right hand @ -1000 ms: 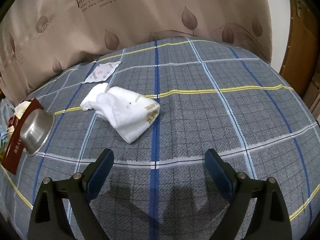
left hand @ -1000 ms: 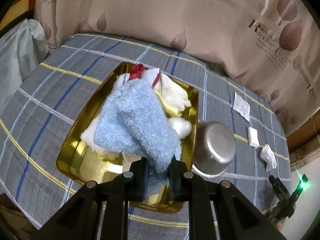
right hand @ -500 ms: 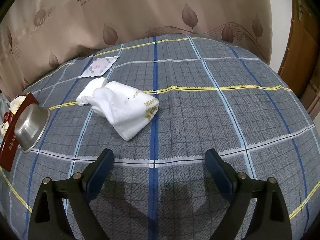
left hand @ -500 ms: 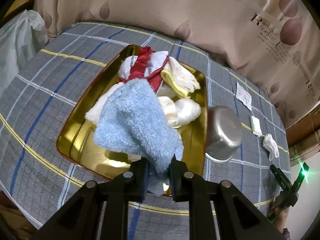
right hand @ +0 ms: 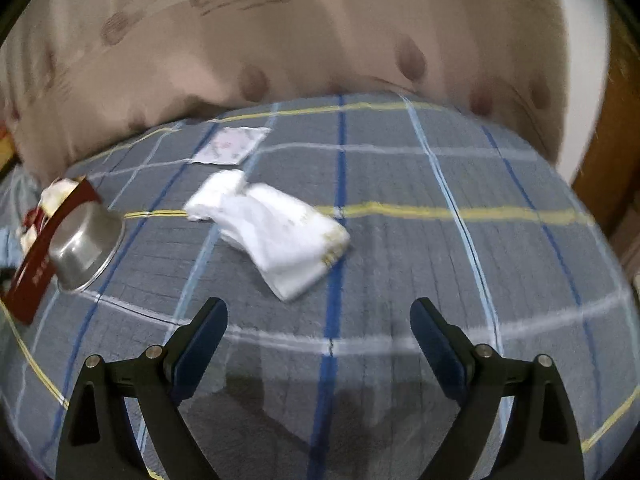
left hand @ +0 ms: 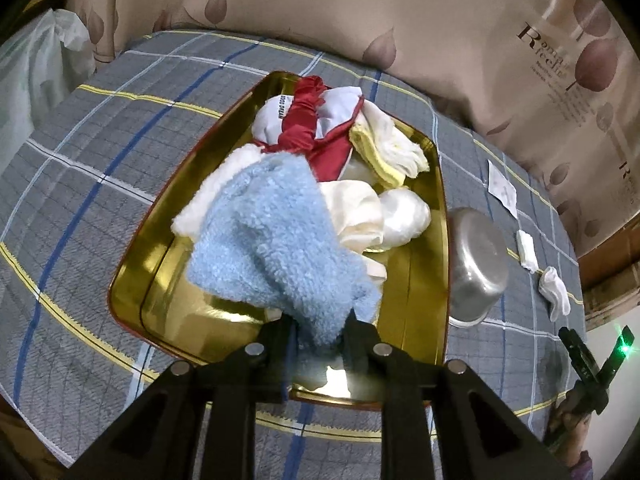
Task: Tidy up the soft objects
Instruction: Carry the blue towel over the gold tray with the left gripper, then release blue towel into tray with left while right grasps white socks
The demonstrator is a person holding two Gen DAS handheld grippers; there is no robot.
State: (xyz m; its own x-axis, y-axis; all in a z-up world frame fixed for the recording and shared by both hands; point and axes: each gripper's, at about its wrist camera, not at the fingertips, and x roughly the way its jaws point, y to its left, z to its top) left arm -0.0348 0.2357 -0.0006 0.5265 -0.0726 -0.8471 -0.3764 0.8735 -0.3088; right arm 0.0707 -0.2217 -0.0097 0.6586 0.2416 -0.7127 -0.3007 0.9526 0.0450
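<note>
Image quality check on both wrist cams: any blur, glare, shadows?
Left wrist: mostly sharp; glare patch on the gold tray floor just beyond the tongs; strong fisheye bend. Right wrist: motion blur smears the curtain and white towel; tongs sharp, their shadows on the plaid cloth.

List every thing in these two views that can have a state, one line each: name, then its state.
Left gripper: jaws opening, blue fluffy cloth still between them.
Right gripper: jaws wide open, empty.
Gold tray: upright, piled with cloths.
Steel bowl: tipped against the tray's side.
White sock: lying crumpled on the checked cover.
</note>
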